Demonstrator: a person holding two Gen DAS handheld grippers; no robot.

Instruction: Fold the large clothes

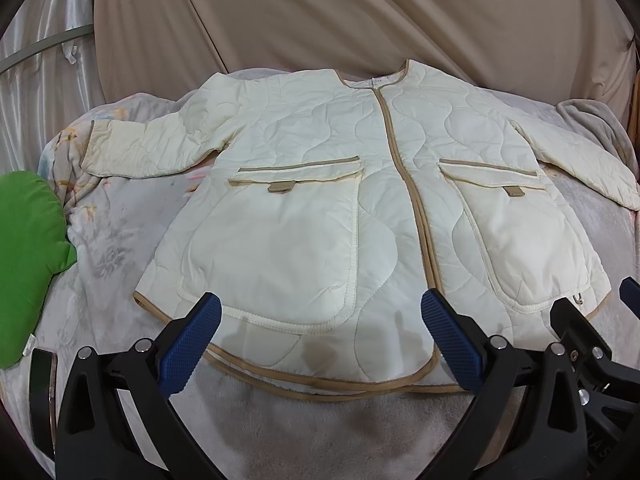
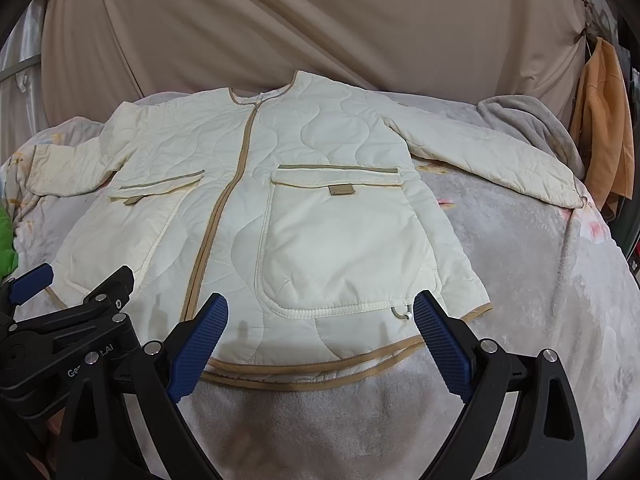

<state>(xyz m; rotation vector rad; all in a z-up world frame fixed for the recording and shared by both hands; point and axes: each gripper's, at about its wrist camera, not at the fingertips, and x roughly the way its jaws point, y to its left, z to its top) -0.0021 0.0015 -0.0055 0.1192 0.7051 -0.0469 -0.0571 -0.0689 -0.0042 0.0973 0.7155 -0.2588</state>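
Observation:
A cream quilted jacket [image 1: 320,184] with tan trim lies flat and front up on a bed, zipped, both sleeves spread outward; it also shows in the right wrist view [image 2: 280,208]. My left gripper [image 1: 320,340] is open and empty, hovering over the jacket's bottom hem, left of the zip. My right gripper [image 2: 320,344] is open and empty over the hem below the right pocket [image 2: 340,248]. The right gripper shows at the edge of the left wrist view [image 1: 592,328], close beside the left one.
The bed is covered by a pale floral blanket [image 2: 540,280]. A green cushion [image 1: 28,256] lies at the left edge. A grey blanket [image 2: 528,128] is bunched at the back right. A beige curtain [image 1: 360,12] hangs behind. An orange cloth [image 2: 604,132] hangs at the right.

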